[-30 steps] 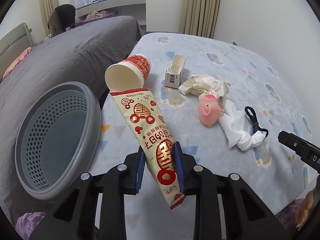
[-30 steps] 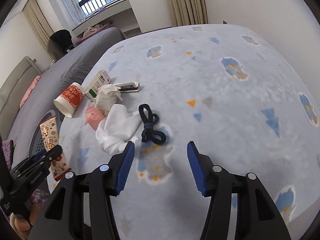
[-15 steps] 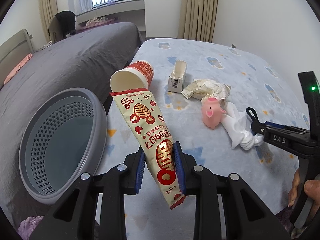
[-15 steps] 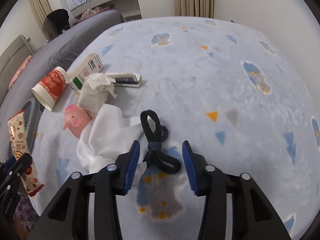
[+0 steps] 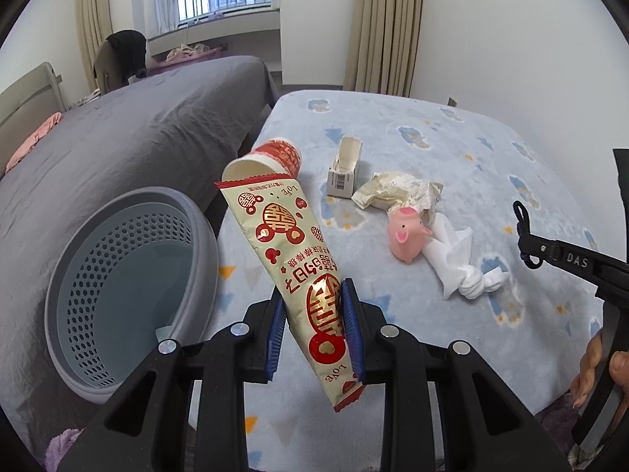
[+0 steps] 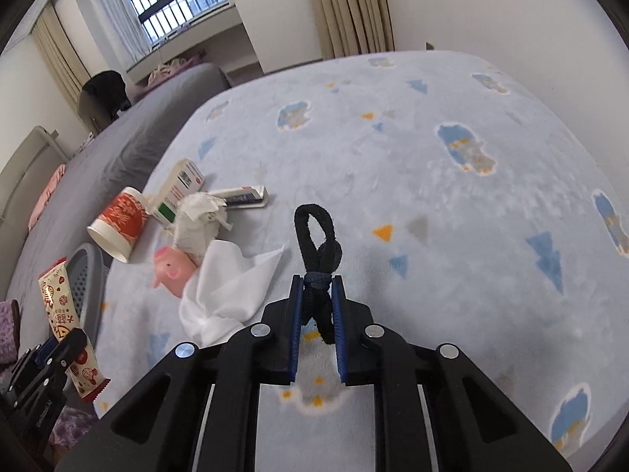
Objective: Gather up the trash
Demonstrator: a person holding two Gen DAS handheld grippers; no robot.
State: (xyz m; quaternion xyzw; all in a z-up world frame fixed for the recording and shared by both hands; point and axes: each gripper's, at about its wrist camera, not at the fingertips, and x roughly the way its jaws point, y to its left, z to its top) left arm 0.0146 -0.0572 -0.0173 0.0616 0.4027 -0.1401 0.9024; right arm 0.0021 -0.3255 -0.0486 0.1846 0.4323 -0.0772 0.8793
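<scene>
My left gripper (image 5: 312, 306) is shut on a red and cream snack wrapper (image 5: 287, 251), held up beside the grey perforated basket (image 5: 118, 291). My right gripper (image 6: 317, 299) is shut on a black knotted cord (image 6: 316, 244), lifted off the blue blanket. On the blanket lie a red paper cup (image 5: 271, 157), a small open carton (image 5: 346, 173), crumpled paper (image 5: 397, 192), a pink pig toy (image 5: 407, 236) and a white tissue (image 5: 456, 263). In the right wrist view the cup (image 6: 118, 228), carton (image 6: 177, 188), pig (image 6: 173, 271) and tissue (image 6: 224, 291) show at left.
A grey-covered bed (image 5: 118, 133) lies left of the blanket, with the basket resting against it. A flat box (image 6: 243, 196) lies behind the crumpled paper. Walls and curtains (image 5: 385, 27) close the far side. The blue blanket (image 6: 452, 204) stretches to the right.
My right gripper closed on the black cord and lifted it off the blanket. My left gripper still holds the wrapper, drawn back slightly near the basket.
</scene>
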